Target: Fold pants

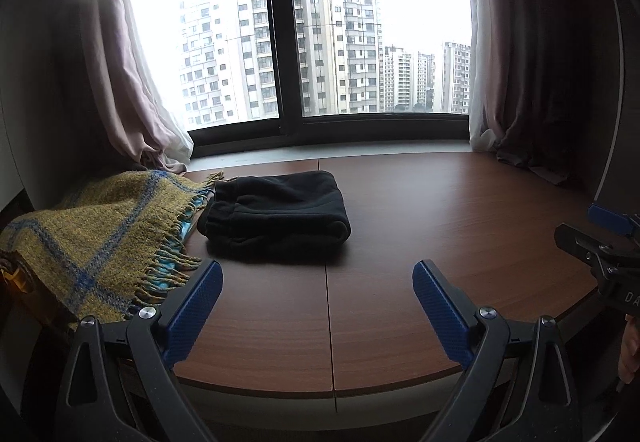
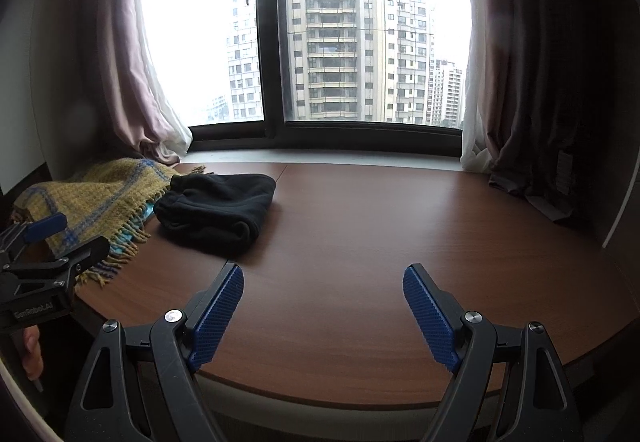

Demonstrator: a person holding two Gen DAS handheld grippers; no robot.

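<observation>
Two claws, left claw [image 1: 318,282] and right claw [image 2: 323,286], hang spread and empty; the soft, light fleece pants [image 1: 276,215] at eleven o'clock on the desk [image 1: 460,209] look best pinched at a thick folded edge.

Black fleece pants [image 1: 276,215], folded into a thick bundle.
They lie flat on the brown wooden counter [image 1: 440,222] toward its far left corner, near the window-side edge, waistband end facing left, a rounded fold along the near right side.
</observation>
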